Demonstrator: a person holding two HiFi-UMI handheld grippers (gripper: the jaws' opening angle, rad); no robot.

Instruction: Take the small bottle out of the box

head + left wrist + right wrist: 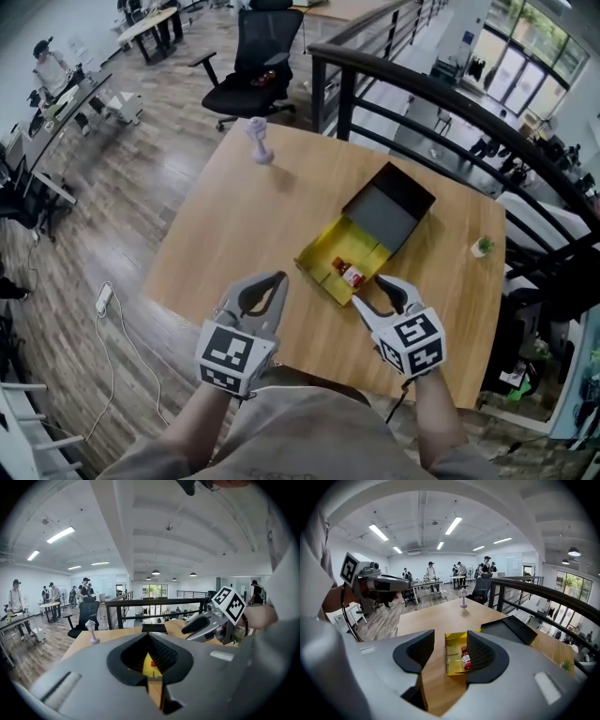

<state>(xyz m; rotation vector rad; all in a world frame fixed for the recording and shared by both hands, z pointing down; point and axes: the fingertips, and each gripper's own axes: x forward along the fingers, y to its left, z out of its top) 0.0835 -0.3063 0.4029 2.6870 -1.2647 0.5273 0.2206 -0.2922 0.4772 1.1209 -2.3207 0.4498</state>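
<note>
Your right tool [367, 292] hangs at the near edge of the box [319, 246] with its jaws spread wide and nothing between the pads. That spread looks chosen so the pads can pass either side of the small bottle [351, 273], which the right gripper view lines up in the gap, ahead of the jaws and untouched. The small bottle lies on its side in the yellow tray of the box, toward the near right corner, with its red cap pointing away from you. The dark lid [386, 211] is folded back flat on the far right, so the tray is open from above and you have a clear way in from the near side. Your left tool [277, 279] is pressed together and empty, over bare table [234, 216] just left of the box. It seems parked out of the way, though close enough to steady the box if it slides. The bottle has a white label with some red on it, but the print is too small to read. The only other markings are the black-and-white squares on the cubes of both tools, and no brand is legible.
</note>
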